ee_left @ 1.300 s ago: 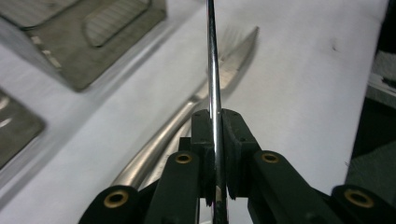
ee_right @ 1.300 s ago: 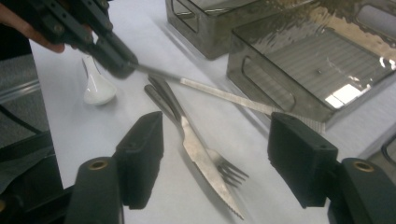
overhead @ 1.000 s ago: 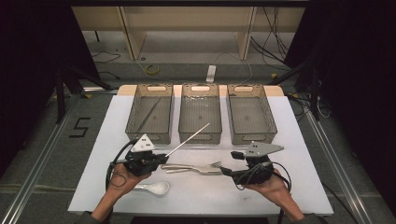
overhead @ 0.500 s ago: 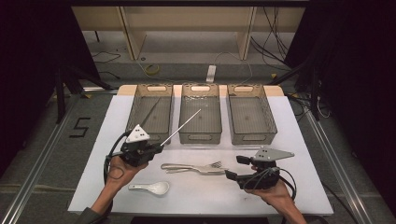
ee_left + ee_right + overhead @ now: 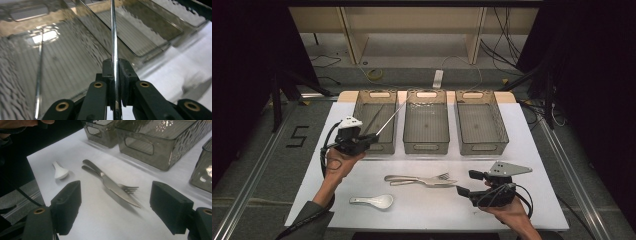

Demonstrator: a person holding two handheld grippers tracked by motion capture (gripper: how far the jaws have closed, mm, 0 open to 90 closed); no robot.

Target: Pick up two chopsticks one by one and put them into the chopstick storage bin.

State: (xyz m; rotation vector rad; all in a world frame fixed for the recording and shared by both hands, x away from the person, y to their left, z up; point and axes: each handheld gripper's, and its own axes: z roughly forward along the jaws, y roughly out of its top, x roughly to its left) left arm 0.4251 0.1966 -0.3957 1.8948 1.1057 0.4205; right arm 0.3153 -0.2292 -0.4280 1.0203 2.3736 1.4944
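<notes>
1. Our left gripper [image 5: 371, 139] hovers at the near edge of the left bin [image 5: 360, 116], its jaws pressed tight on the near end of a thin metal rod [image 5: 391, 119], probably a chopstick.
2. In the left gripper view the rod [image 5: 114, 45] runs straight up from between the two black pads [image 5: 108, 72], which touch it on both sides with no gap showing.
3. From the high view the rod slants up, far and to the right, its tip near the wall between the left bin and the middle bin [image 5: 427, 122].
4. A second thin rod [image 5: 38, 75] lies inside the left bin, along its floor.
5. Our right gripper [image 5: 468, 183] sits low over the near right part of the white table [image 5: 522, 150], jaws spread wide and holding nothing.
6. In the right gripper view its two pads [image 5: 68, 202] stand well apart, with bare table between them.
7. A knife [image 5: 117, 188] and a fork [image 5: 126, 188] lie together on the table just beyond those jaws, the knife crossing over the fork.
8. A white ceramic spoon [image 5: 373, 201] lies near the front edge, left of the knife and fork.
9. The right bin [image 5: 479, 122] stands at the far right of the row.
</notes>
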